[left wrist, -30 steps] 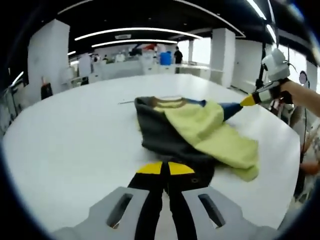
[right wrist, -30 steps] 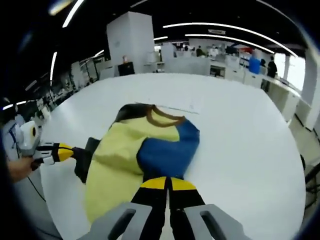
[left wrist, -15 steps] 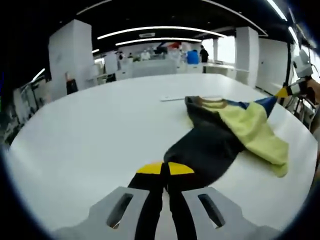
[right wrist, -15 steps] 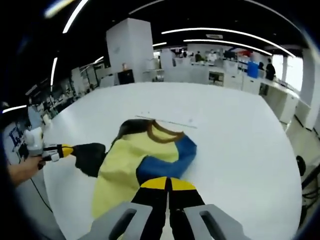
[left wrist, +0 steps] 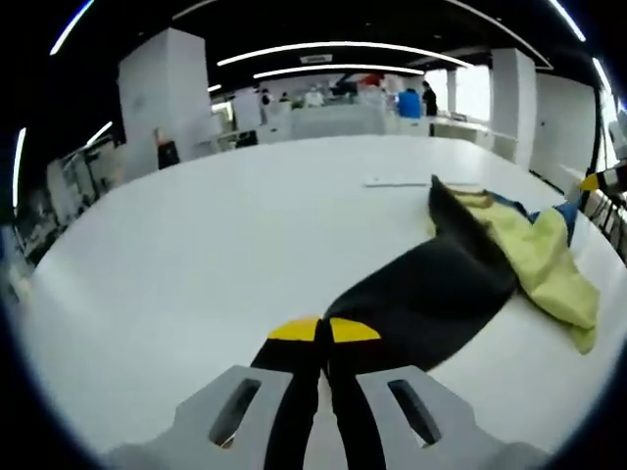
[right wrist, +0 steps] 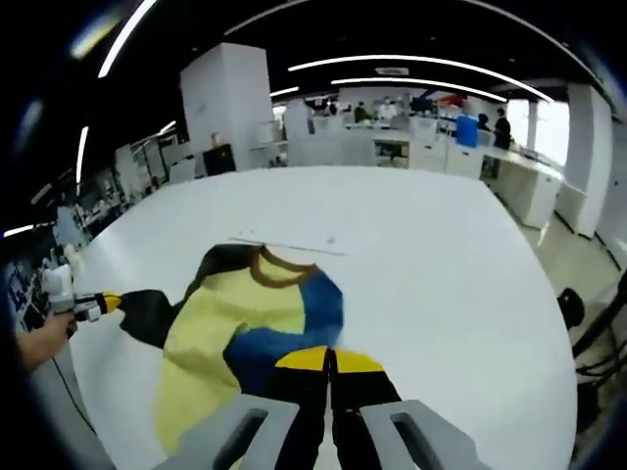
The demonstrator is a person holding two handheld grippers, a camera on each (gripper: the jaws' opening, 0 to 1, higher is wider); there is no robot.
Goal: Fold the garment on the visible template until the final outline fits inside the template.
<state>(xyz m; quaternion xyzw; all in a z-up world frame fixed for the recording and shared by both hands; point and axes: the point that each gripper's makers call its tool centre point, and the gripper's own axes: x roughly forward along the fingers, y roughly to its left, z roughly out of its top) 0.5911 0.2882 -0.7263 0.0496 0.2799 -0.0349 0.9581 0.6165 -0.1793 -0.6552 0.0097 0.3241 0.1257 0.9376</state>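
Observation:
The garment lies on the white table (left wrist: 196, 255), its yellow body (left wrist: 549, 264) at the right of the left gripper view. Its black sleeve (left wrist: 431, 284) stretches out to my left gripper (left wrist: 323, 330), which is shut on the sleeve's end. In the right gripper view the yellow body (right wrist: 220, 328) has a brown collar (right wrist: 274, 269) and a blue sleeve (right wrist: 284, 328). That blue sleeve runs into my right gripper (right wrist: 328, 360), shut on it. The left gripper (right wrist: 103, 303) shows at the far left, holding the black sleeve (right wrist: 147, 311). The right gripper's yellow tip (left wrist: 593, 182) shows at the right edge.
A thin flat strip, perhaps the template's edge (right wrist: 289, 244), lies on the table just beyond the collar, also seen as the strip (left wrist: 397, 182). A person's hand (right wrist: 39, 338) holds the left gripper. The table's edge (right wrist: 558, 323) curves at the right. A white pillar (right wrist: 225, 113) and desks stand far behind.
Both grippers have pulled outward, away from each other. The black sleeve is drawn out long to the left and the blue sleeve to the right, spreading the bunched garment.

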